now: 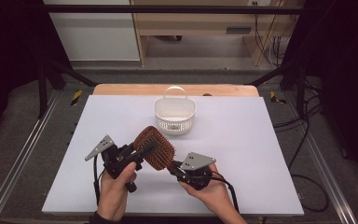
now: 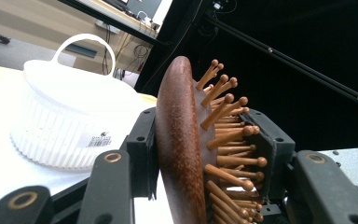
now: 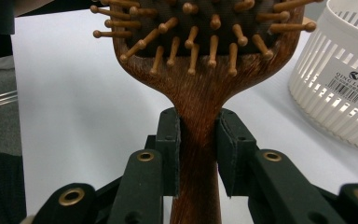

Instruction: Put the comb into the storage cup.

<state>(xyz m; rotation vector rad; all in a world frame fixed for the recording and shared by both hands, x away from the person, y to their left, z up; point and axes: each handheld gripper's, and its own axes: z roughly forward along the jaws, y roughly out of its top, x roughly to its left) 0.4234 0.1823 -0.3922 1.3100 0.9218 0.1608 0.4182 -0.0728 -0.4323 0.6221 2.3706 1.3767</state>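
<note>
- Wooden paddle hairbrush (image 1: 154, 147): dark reddish grain, ball-tipped wooden pins on a dark pad.
- My left gripper (image 1: 142, 151) clamps its head.
- My right gripper (image 1: 173, 169) pinches the handle.

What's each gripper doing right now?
Left gripper: shut on the brush head.
Right gripper: shut on the brush handle.

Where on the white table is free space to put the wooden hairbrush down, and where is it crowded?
Free patches: the table right of the white basket, and the strip left of it. Crowded: the near middle, where the left gripper clamps the hairbrush head and the right gripper its handle.
</note>
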